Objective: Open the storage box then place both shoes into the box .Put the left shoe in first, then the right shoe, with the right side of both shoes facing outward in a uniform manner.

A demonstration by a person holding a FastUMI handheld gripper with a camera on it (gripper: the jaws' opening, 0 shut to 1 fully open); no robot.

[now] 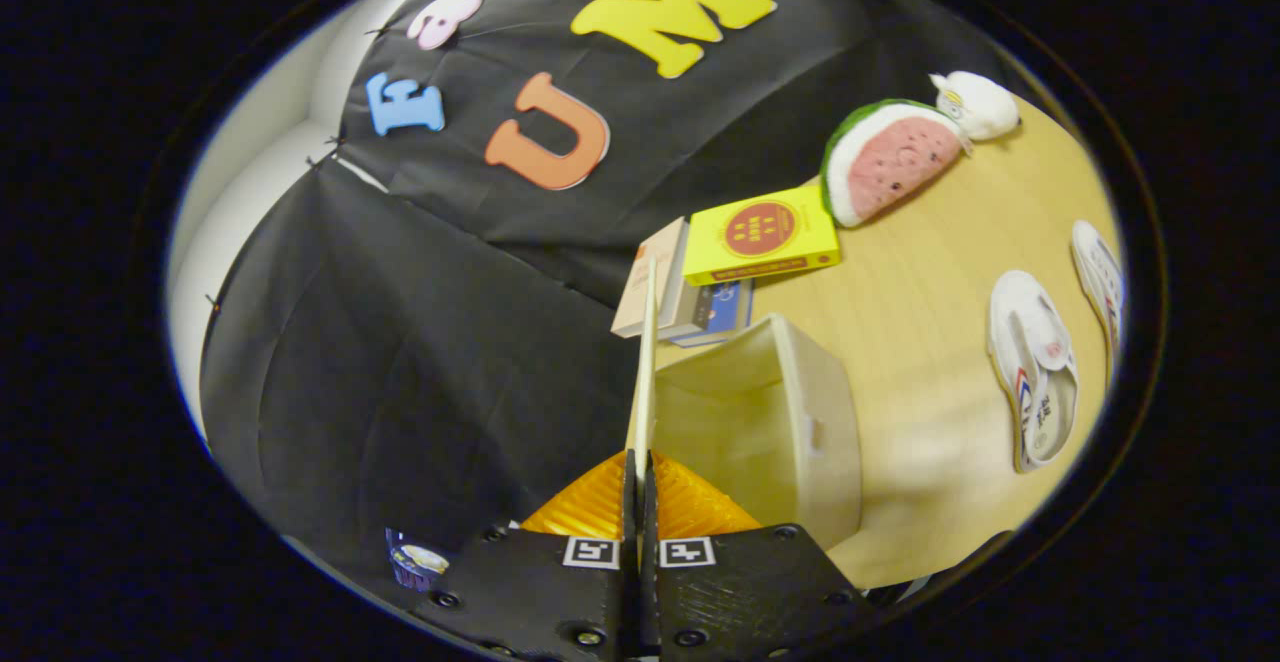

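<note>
My gripper [640, 490] is shut on the thin cream lid [648, 372] of the storage box, which I see edge-on running straight ahead from between the fingers. The cream storage box [770, 422] stands open on the wooden table [920, 342], just to the right of the fingers, with its inside bare. Beyond the box lie two white shoes with red and blue marks: the nearer one [1032, 367] shows its insole, and the farther one [1098, 277] lies behind it. The whole view is tilted.
Behind the box is a stack of books [680, 292] with a yellow box [762, 234] on top. A watermelon plush [885, 157] and a small white plush [975, 104] sit farther back. A small printed cup [415, 560] shows low on the left.
</note>
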